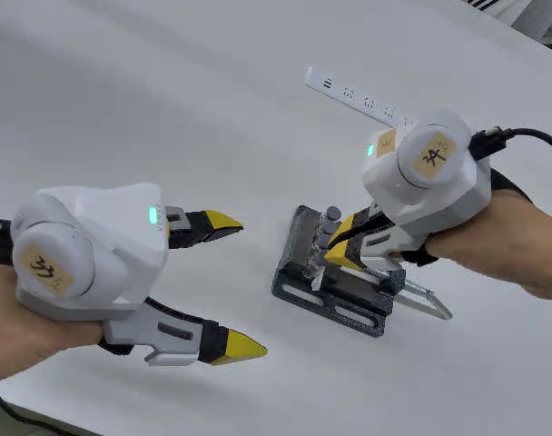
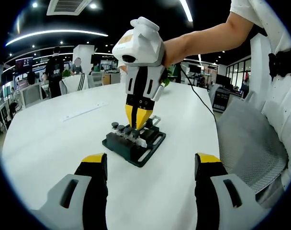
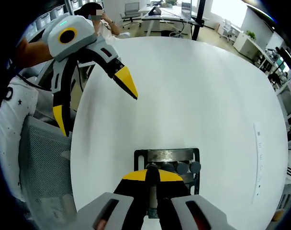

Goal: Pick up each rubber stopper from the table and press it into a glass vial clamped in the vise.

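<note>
Your left gripper [image 1: 238, 282] hangs spread and idle, well apart from the black metal vise [image 1: 340, 304], while your right gripper [image 2: 137, 120], jaws pressed together, stands tip-down on the grey rubber stoppers [image 3: 181, 167] just beneath it, so an off-centre push could crack a clear glass vial [image 1: 322, 241]

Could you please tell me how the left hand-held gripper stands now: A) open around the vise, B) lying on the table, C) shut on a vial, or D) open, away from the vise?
D: the left hand-held gripper has its jaws spread wide, apart from the vise.
</note>
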A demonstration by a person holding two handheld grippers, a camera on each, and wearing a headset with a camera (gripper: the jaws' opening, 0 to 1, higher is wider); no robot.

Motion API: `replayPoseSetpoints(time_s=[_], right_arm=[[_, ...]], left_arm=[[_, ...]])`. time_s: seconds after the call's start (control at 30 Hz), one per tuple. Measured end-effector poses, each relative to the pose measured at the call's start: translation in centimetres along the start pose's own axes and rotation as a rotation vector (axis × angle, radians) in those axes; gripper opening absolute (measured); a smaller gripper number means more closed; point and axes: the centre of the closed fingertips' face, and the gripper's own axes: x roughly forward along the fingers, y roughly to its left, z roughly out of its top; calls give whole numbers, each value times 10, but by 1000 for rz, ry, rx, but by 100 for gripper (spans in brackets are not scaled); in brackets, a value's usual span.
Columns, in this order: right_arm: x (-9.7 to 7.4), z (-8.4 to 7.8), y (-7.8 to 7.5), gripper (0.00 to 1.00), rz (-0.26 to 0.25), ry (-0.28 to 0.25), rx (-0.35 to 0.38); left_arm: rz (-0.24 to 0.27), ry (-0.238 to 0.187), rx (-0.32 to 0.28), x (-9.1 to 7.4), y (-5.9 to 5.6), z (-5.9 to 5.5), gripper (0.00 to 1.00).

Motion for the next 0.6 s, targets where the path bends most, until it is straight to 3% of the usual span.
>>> replayPoseSetpoints(time_s=[0.6], right_arm=[[9,-3,0,0,14,2,10]], left_arm=[[-4,3,-5,1,-1,0,73]])
